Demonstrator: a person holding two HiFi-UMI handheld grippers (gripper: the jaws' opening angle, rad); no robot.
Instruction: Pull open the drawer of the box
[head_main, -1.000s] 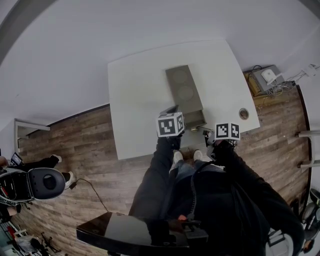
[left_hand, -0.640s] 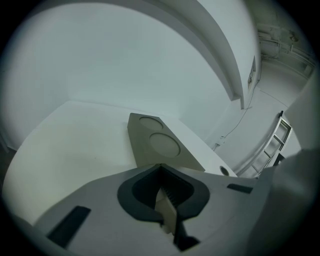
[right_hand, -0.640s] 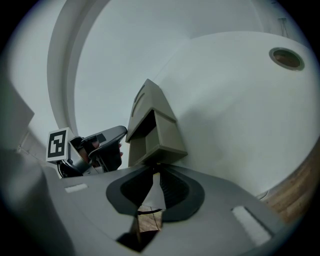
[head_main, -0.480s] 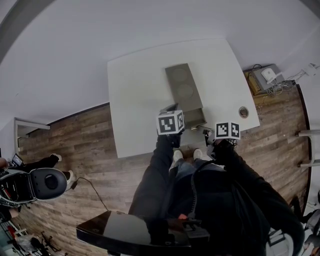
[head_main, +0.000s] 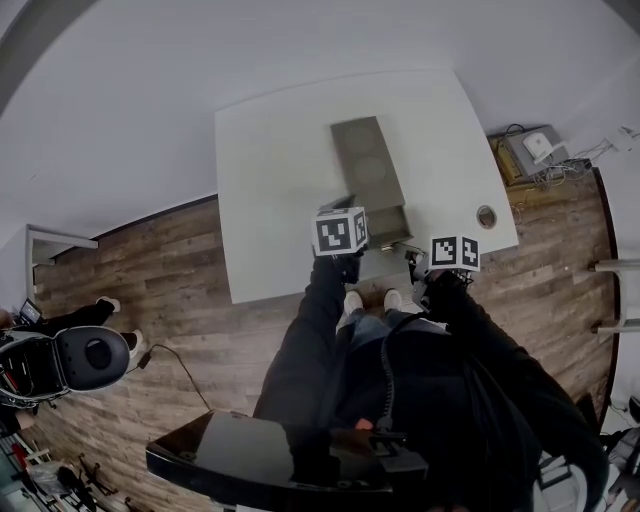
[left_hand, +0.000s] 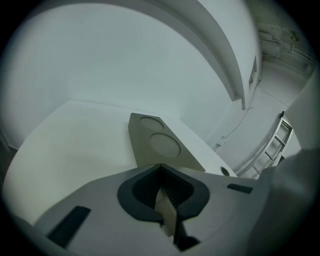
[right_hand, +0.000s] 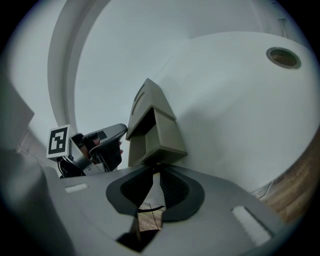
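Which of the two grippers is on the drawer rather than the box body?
The right gripper: its jaws grip the front of the pulled-out drawer. The left gripper clamps the near end of the box.

"Where is the desk (head_main: 270, 200) free?"
"From the box (head_main: 365, 165), nine o'clock is bare; three o'clock too, up to the cable hole (head_main: 486, 216). At six, the drawer (head_main: 393, 228) juts out."

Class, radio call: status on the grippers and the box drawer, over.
Left gripper clamped on box corner. Right gripper gripping drawer front. Drawer partly out. Nothing in the way.
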